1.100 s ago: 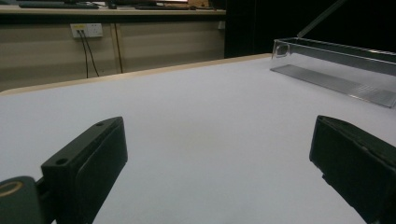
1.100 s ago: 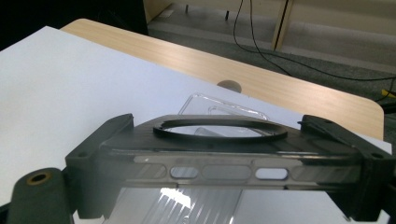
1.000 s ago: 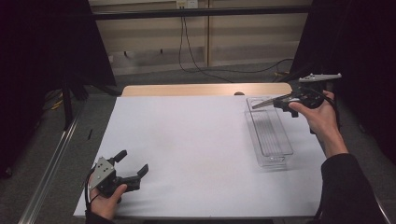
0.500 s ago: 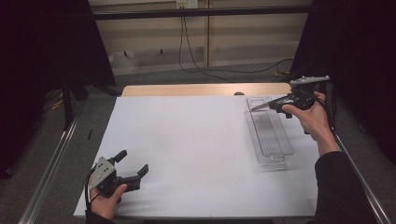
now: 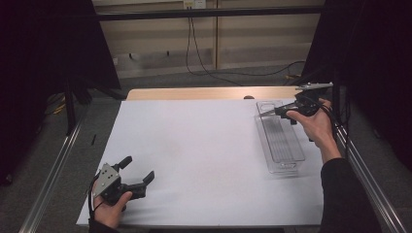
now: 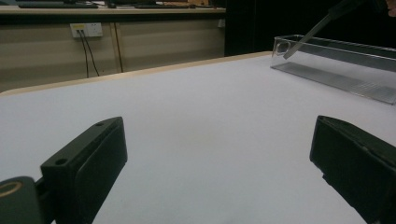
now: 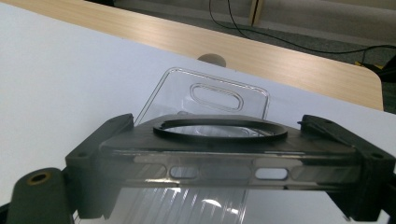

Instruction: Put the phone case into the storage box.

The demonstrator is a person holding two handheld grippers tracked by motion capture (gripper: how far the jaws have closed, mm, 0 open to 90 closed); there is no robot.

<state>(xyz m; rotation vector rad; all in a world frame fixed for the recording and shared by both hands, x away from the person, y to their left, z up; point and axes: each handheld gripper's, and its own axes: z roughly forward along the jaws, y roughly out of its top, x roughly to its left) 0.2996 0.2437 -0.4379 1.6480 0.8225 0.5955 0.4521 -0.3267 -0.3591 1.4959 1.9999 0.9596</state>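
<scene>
A smoky translucent phone case (image 7: 219,154) with a dark ring on its back is clamped between the jaws of my right gripper (image 7: 224,161), held flat. From above, that right gripper (image 5: 290,110) hovers over the far end of a clear plastic tray (image 5: 283,167), the case (image 5: 271,111) pointing left. My left gripper (image 5: 138,168) rests on the white table sheet (image 5: 204,145) at the front left, jaws wide apart and holding nothing. In the left gripper view the open left gripper (image 6: 219,154) faces the bare sheet, with the tray (image 6: 336,60) and the case (image 6: 308,35) far off on the right.
The tray (image 7: 205,88) has a ribbed floor and an oval handle cut-out at its far end. A wooden table edge (image 5: 194,93) runs behind the sheet. Metal rails (image 5: 53,174) flank the table, and cables (image 5: 204,53) lie on the floor beyond.
My right gripper has sunk slightly with the phone case over the tray's far end. The left gripper has stayed where it was.
</scene>
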